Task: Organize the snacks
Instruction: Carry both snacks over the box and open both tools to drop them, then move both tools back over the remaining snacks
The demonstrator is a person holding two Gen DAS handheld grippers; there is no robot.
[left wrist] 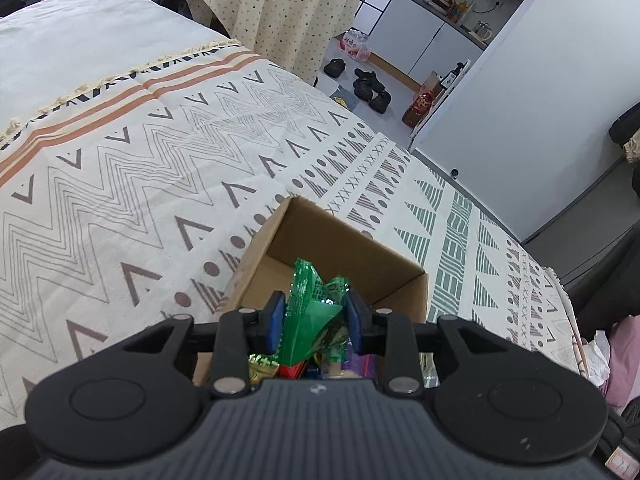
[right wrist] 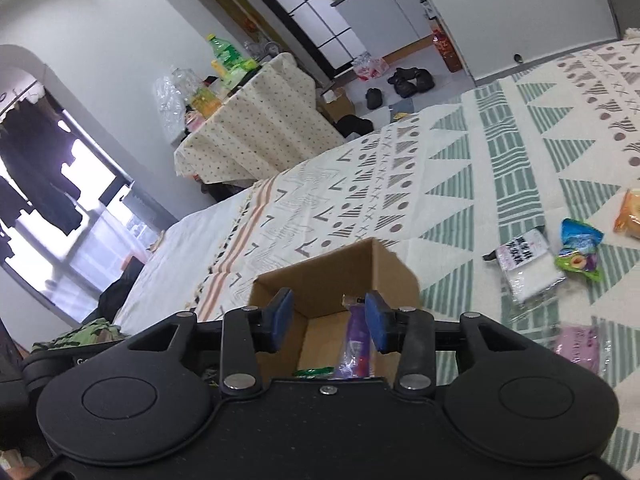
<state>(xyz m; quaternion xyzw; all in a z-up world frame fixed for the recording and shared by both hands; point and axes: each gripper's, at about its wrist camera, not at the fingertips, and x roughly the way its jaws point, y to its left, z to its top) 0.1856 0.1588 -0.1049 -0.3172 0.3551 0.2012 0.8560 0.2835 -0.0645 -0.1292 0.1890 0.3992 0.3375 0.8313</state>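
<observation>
An open cardboard box [left wrist: 352,248] stands on the patterned bedspread [left wrist: 120,184]. My left gripper [left wrist: 315,320] hovers over the box, shut on a crinkled green snack packet [left wrist: 310,304] that sticks up between the blue pads. Beneath it, gold, red and purple wrappers [left wrist: 360,364] lie inside the box. In the right wrist view, my right gripper [right wrist: 328,320] stands open over the same box [right wrist: 352,276]. A purple packet [right wrist: 354,340] hangs upright beside its right pad [right wrist: 376,322], inside the box. The left pad is well clear of it.
Loose snacks lie on the bedspread right of the box: a white packet with black lettering [right wrist: 524,268], a blue one [right wrist: 580,236], a green one [right wrist: 578,262], an orange one [right wrist: 630,214] and a pink one [right wrist: 580,344]. A cloth-covered table [right wrist: 256,128] stands beyond the bed.
</observation>
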